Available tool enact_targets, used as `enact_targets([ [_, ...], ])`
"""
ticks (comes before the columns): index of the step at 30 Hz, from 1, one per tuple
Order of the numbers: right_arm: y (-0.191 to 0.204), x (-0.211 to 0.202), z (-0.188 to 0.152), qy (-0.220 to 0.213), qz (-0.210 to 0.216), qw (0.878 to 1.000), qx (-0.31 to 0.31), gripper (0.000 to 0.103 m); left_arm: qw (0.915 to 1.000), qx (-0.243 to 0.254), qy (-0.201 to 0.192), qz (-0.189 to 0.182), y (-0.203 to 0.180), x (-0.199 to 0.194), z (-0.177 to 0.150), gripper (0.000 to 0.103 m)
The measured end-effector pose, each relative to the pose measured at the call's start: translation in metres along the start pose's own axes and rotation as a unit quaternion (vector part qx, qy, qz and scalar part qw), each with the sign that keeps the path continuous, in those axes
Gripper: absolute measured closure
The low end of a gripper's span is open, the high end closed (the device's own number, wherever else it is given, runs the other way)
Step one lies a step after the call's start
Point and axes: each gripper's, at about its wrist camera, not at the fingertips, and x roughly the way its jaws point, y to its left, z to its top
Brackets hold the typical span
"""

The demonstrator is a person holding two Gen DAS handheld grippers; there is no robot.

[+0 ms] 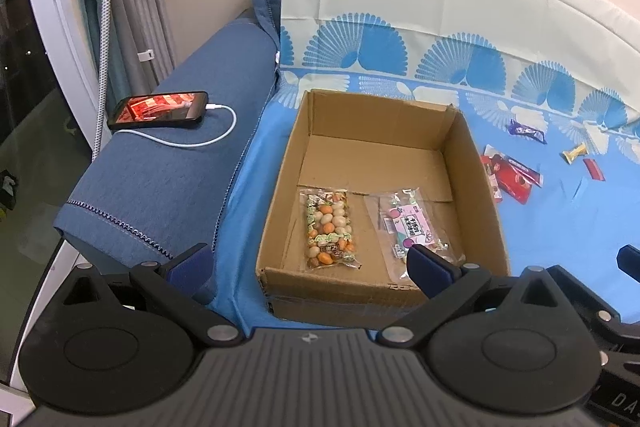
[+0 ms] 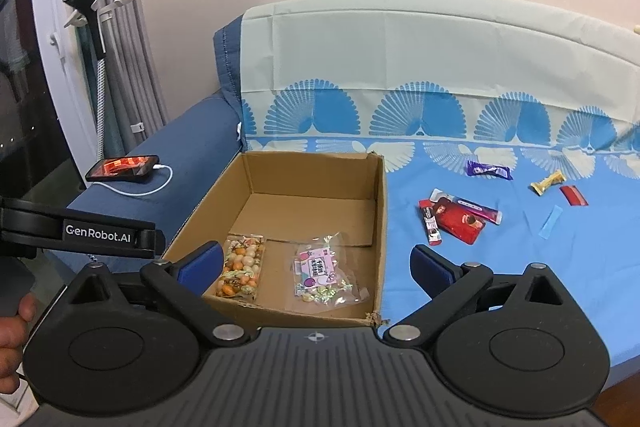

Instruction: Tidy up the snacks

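Note:
An open cardboard box [image 1: 472,155] [image 2: 380,211] sits on the blue cloth. Inside lie a clear bag of orange and cream nuts [image 1: 329,229] [image 2: 241,266] and a clear bag with a pink label [image 1: 408,225] [image 2: 322,273]. Right of the box on the cloth lie red snack packs [image 1: 510,175] [image 2: 458,221], a purple bar [image 1: 526,132] [image 2: 489,170], a gold candy [image 1: 574,152] [image 2: 546,183] and a small red wrapper [image 1: 594,169] [image 2: 573,195]. My left gripper [image 1: 308,267] is open and empty over the box's near edge. My right gripper [image 2: 316,267] is open and empty, just right of the left one.
A phone [image 1: 160,109] [image 2: 124,167] with a white charging cable lies on the blue sofa arm [image 1: 160,187] left of the box. A phone holder on a stand [image 2: 94,11] and curtains are at the far left. The sofa back [image 2: 400,47] rises behind the box.

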Motion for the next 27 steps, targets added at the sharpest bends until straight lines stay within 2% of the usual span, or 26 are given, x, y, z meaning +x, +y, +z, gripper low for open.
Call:
enact_targets([
  [15, -0.056, 0.009, -0.002, 0.001, -0.014, 0.998, 0.058, 0.003, 0.9985, 0.055, 0.004, -0.005, -0.059, 0.014, 0.023, 0.000],
  [21, -0.090, 0.009, -0.004, 0.000, -0.044, 0.996, 0.079, 0.003, 0.9965, 0.079, 0.007, -0.028, -0.096, 0.021, 0.035, 0.000],
  [27, -0.137, 0.009, -0.007, -0.007, -0.088, 0.990, 0.112, 0.003, 0.9933, 0.089, 0.046, -0.058, -0.135, 0.046, 0.052, 0.000],
])
